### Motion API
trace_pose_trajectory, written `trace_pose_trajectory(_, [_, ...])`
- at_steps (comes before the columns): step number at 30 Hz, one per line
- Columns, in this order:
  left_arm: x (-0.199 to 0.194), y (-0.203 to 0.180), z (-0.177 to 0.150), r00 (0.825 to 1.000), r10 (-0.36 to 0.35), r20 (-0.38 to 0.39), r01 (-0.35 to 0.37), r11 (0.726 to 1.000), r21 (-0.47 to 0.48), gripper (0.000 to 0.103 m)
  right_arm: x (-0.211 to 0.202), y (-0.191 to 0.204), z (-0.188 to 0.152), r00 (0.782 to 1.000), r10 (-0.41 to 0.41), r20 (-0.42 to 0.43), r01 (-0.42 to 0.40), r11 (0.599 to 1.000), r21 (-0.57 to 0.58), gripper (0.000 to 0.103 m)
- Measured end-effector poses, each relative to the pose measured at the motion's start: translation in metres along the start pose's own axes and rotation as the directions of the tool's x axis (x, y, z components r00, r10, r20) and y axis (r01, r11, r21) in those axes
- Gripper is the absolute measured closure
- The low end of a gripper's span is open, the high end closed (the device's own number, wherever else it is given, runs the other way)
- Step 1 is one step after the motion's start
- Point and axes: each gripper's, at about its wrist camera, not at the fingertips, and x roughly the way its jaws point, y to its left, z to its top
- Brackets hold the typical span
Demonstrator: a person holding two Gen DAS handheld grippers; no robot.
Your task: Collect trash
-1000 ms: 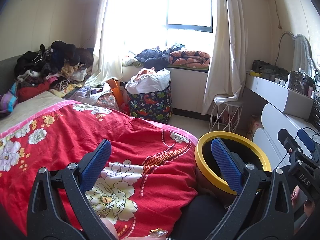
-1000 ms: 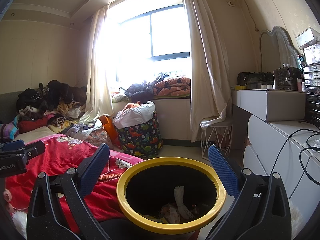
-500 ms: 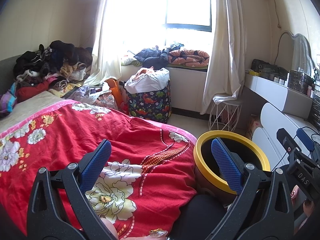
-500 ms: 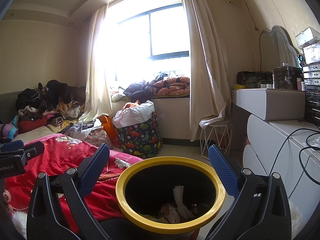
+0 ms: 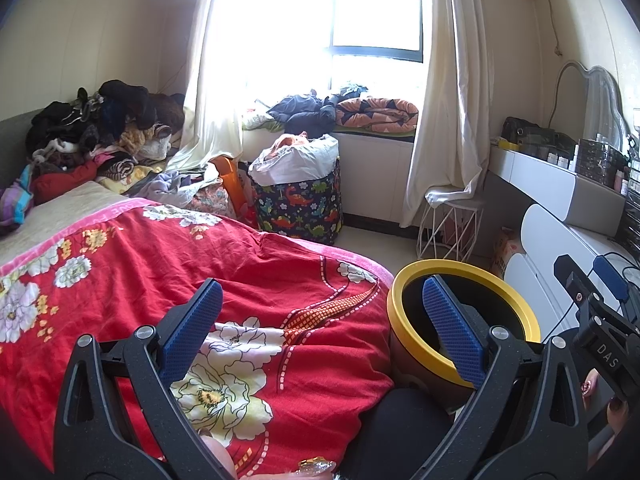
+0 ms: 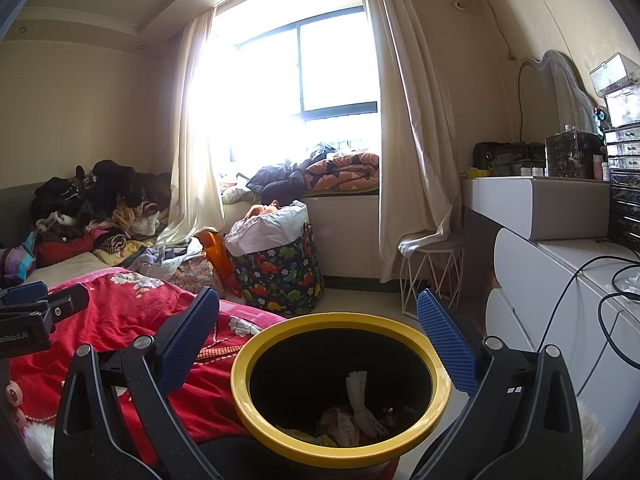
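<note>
A yellow-rimmed black trash bin (image 6: 440, 384) stands by the bed's foot, right under my right gripper (image 6: 318, 338), which is open and empty with its jaws spread either side of the rim. Crumpled paper and a white twisted wrapper (image 6: 362, 404) lie in the bin. In the left wrist view the bin (image 5: 404, 344) is at the lower right. My left gripper (image 5: 320, 322) is open and empty above the red flowered bedspread (image 5: 160, 264).
A dinosaur-print laundry basket (image 5: 298, 210) stands near the window. Clothes are piled at the bed's head (image 5: 100, 136). A white wire stool (image 6: 432, 276) and a white dresser (image 6: 560, 280) with cables run along the right.
Both views have drifted very slightly; the bin and both open grippers stay in about the same places.
</note>
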Motion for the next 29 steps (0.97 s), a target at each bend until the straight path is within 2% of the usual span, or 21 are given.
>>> trace_pose_trajectory(9, [0.006, 0.012, -0.001, 0.999, 0.022, -0.049, -0.023, 0.999, -0.026, 0.011, 0.001, 0.003, 0.001, 1.000, 0.023, -0.008, -0.023, 1.000, -0.007, 0.006])
trace_pose_trajectory(13, [0.000, 0.042, 0.002, 0.994, 0.091, -0.058, -0.095, 0.993, -0.070, 0.011, 0.013, 0.035, 0.016, 0.987, 0.156, -0.038, -0.157, 0.987, -0.045, 0.006])
trace_pose_trajectory(14, [-0.004, 0.056, 0.001, 0.991, 0.121, -0.064, -0.127, 0.988, -0.089, 0.011, 0.015, 0.048, 0.020, 0.980, 0.194, -0.045, -0.196, 0.979, -0.056, 0.006])
trace_pose_trajectory(16, [-0.013, 0.092, -0.004, 0.977, 0.199, -0.071, -0.208, 0.969, -0.135, 0.011, 0.021, 0.085, 0.030, 0.952, 0.299, -0.070, -0.305, 0.948, -0.090, 0.006])
trace_pose_trajectory(18, [-0.023, 0.131, -0.013, 0.950, 0.298, -0.090, -0.310, 0.935, -0.172, 0.011, 0.026, 0.127, 0.035, 0.902, 0.417, -0.109, -0.428, 0.898, -0.104, 0.006])
trace_pose_trajectory(19, [-0.029, 0.150, -0.018, 0.934, 0.344, -0.099, -0.357, 0.914, -0.191, 0.011, 0.028, 0.153, 0.037, 0.870, 0.474, -0.135, -0.489, 0.866, -0.107, 0.006])
trace_pose_trajectory(21, [-0.047, 0.201, -0.033, 0.875, 0.464, -0.141, -0.485, 0.840, -0.244, 0.011, 0.031, 0.200, 0.037, 0.799, 0.570, -0.193, -0.594, 0.797, -0.106, 0.006])
trace_pose_trajectory(22, [-0.056, 0.227, -0.042, 0.835, 0.523, -0.171, -0.550, 0.793, -0.261, 0.011, 0.033, 0.228, 0.034, 0.744, 0.624, -0.237, -0.657, 0.748, -0.094, 0.006])
trace_pose_trajectory(23, [-0.066, 0.256, -0.052, 0.784, 0.582, -0.215, -0.621, 0.736, -0.271, 0.011, 0.033, 0.252, 0.030, 0.697, 0.662, -0.276, -0.703, 0.707, -0.078, 0.006])
trace_pose_trajectory(25, [-0.085, 0.304, -0.069, 0.696, 0.657, -0.289, -0.718, 0.634, -0.289, 0.011, 0.035, 0.313, 0.012, 0.596, 0.705, -0.385, -0.781, 0.620, -0.072, 0.006])
trace_pose_trajectory(26, [-0.097, 0.333, -0.082, 0.639, 0.690, -0.339, -0.769, 0.565, -0.299, 0.011, 0.033, 0.346, -0.002, 0.534, 0.717, -0.448, -0.821, 0.567, -0.071, 0.006])
trace_pose_trajectory(27, [-0.102, 0.348, -0.089, 0.613, 0.701, -0.365, -0.790, 0.535, -0.300, 0.011, 0.030, 0.367, -0.013, 0.493, 0.720, -0.489, -0.845, 0.531, -0.069, 0.006])
trace_pose_trajectory(29, [-0.113, 0.384, -0.110, 0.534, 0.725, -0.436, -0.845, 0.449, -0.289, 0.011, 0.027, 0.422, -0.046, 0.379, 0.705, -0.600, -0.895, 0.444, -0.044, 0.006])
